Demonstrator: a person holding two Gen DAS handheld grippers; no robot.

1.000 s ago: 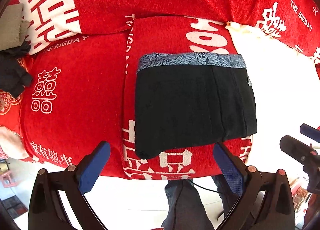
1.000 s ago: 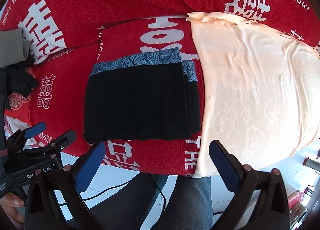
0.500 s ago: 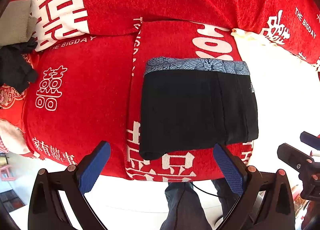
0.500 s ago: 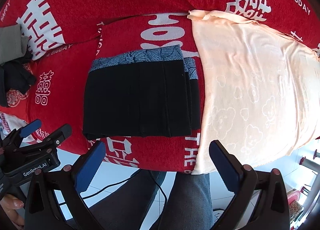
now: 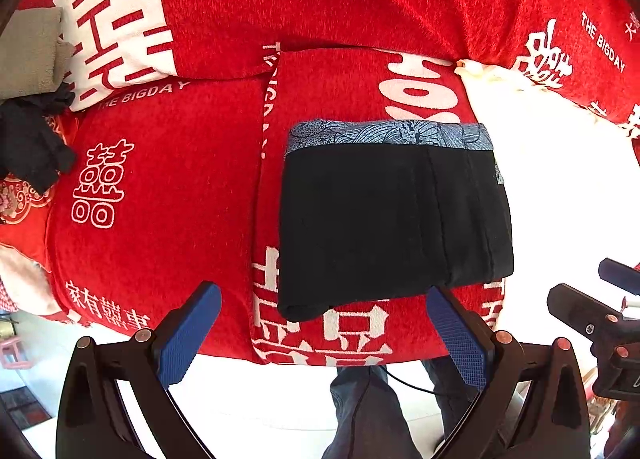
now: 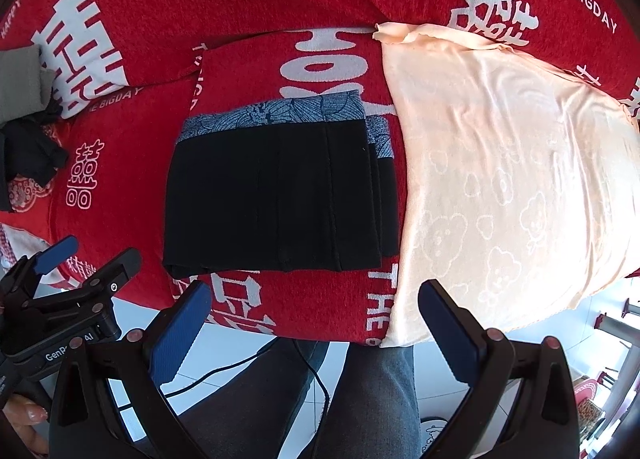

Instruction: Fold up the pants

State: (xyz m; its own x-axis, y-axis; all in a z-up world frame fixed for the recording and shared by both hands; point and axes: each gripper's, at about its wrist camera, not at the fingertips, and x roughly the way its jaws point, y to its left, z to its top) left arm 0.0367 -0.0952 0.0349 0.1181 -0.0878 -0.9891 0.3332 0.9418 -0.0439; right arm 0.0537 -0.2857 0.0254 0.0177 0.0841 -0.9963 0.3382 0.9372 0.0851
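Here the pants [image 5: 384, 227] lie folded into a compact black rectangle on a red cover [image 5: 168, 187] printed with white characters, which drapes what looks like a sofa seat. A strip of blue-grey patterned fabric runs along the far edge of the fold, and in the right wrist view the stacked layers show as stepped edges on the right side of the pants [image 6: 280, 195]. The near edge of the bundle sits close to the front lip of the seat, with white lettering on the cover just below it.

Just to the right of the pants, a pale peach cloth [image 6: 512, 179] with a faint bear-and-heart pattern is spread over the seat; its left border runs alongside the pants, and I cannot tell whether the two touch. Far to the left, a crumpled dark garment [image 5: 32, 147] and a grey folded piece [image 5: 28, 55] rest at the cover's edge, well apart from the pants.

The left claw [image 5: 320, 327] hangs in front of the seat with its blue-padded fingers [image 5: 188, 331] spread wide, holding nothing. The right claw [image 6: 316, 323] is likewise spread apart and empty, its fingers framing the near edge of the cover. Below both, a person's legs in dark grey trousers [image 6: 372, 399] and a thin black cable [image 6: 224, 371] show over a light tiled floor.
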